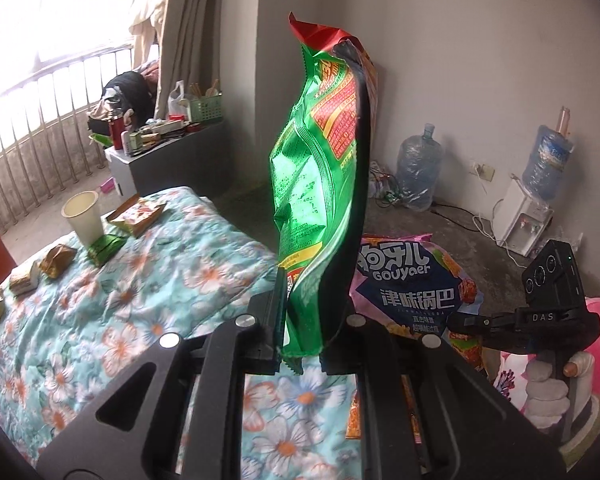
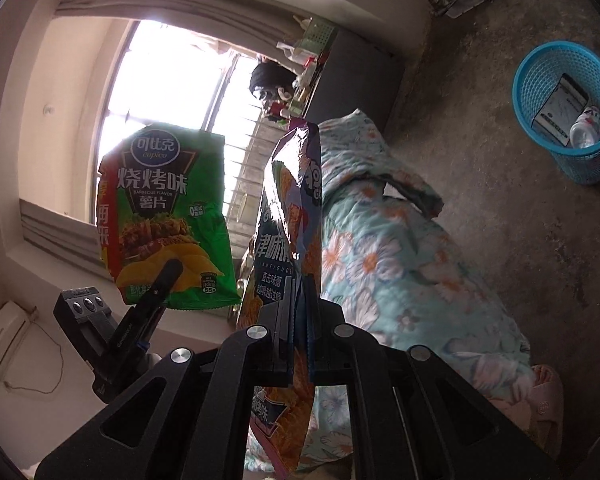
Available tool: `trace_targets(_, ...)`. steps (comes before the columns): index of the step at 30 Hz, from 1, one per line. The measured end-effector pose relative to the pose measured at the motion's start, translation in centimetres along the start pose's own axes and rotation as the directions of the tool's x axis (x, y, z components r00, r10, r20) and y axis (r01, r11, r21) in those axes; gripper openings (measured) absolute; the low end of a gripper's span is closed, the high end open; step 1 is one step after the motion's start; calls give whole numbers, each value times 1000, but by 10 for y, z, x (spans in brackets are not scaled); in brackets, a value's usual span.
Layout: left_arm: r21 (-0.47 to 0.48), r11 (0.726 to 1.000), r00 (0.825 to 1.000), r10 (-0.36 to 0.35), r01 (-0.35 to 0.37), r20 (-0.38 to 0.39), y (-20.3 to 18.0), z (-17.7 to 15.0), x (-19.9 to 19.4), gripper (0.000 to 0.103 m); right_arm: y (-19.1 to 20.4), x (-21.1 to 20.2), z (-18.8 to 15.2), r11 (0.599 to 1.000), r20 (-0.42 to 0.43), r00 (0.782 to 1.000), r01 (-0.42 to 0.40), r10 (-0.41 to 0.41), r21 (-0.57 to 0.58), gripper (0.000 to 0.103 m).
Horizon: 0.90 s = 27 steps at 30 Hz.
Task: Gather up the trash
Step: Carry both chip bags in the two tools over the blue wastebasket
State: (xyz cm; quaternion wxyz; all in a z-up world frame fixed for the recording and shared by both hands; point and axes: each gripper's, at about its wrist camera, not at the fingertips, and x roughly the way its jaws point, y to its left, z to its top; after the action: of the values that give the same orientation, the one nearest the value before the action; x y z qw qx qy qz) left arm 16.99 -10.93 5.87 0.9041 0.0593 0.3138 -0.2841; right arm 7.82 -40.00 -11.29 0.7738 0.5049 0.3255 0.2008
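Note:
My left gripper is shut on a green barbecue chip bag and holds it upright above the floral bed cover. The same green bag shows in the right wrist view, with the left gripper clamped on its lower edge. My right gripper is shut on a purple and blue snack bag, lifted above the bed. That purple bag shows behind the green one in the left wrist view. A blue mesh trash basket stands on the floor at the far right, holding a bottle and a box.
Several small snack wrappers and a paper cup lie along the bed's left side. A cluttered grey cabinet stands by the window. Water jugs and a dispenser stand by the wall. A pink slipper lies on the concrete floor.

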Motion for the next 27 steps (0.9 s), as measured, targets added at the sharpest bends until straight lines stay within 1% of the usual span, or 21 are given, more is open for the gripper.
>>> trace_targets(3, 28, 998, 998, -54, 55, -16, -23, 12, 27, 11, -16, -19, 15, 999, 67, 997, 31, -33, 28, 5)
trace_targets(6, 60, 993, 994, -103, 105, -37, -44, 22, 54, 11, -37, -46, 31, 994, 155, 984, 73, -84, 79, 5)
trace_targets(9, 74, 985, 986, -153, 158, -66, -59, 31, 83, 11, -61, -76, 49, 979, 262, 949, 143, -177, 142, 5)
trace_targets(11, 82, 980, 982, -173, 179, -82, -65, 35, 101, 11, -84, -91, 62, 966, 317, 924, 153, -215, 210, 5)
trace_targets(13, 85, 976, 976, -191, 200, -102, -69, 38, 120, 11, -107, -95, 75, 948, 342, 908, 149, -243, 280, 5)
trace_targets(15, 85, 973, 971, -203, 214, -124, -71, 40, 136, 11, -130, -91, 90, 936, 360, 894, 152, -268, 317, 5)
trace_targets(17, 86, 971, 968, -208, 221, -142, -73, 40, 149, 11, -159, -79, 108, 914, 356, 884, 164, -304, 371, 5)
trace_targets(18, 87, 971, 967, -208, 222, -151, -74, 41, 156, 11, -174, -70, 117, 901, 349, 882, 163, -316, 402, 5)
trace_targets(21, 90, 971, 964, -202, 220, -173, -76, 41, 169, 11, -225, -33, 141, 852, 294, 884, 188, -363, 488, 5)
trace_targets(23, 93, 973, 963, -194, 213, -187, -77, 41, 178, 11, -255, -13, 154, 817, 246, 881, 226, -404, 531, 5)
trace_targets(24, 93, 974, 963, -186, 208, -196, -78, 41, 183, 11, -268, -3, 160, 803, 231, 877, 243, -422, 544, 6)
trace_targets(25, 95, 974, 961, -183, 206, -206, -78, 42, 188, 11, -279, 5, 165, 791, 218, 872, 258, -437, 554, 9)
trace_targets(26, 98, 974, 960, -179, 203, -215, -79, 41, 193, 11, -293, 13, 170, 770, 195, 866, 282, -461, 572, 11)
trace_targets(27, 101, 974, 958, -175, 202, -226, -81, 41, 196, 11, -309, 22, 174, 740, 161, 856, 312, -491, 596, 16)
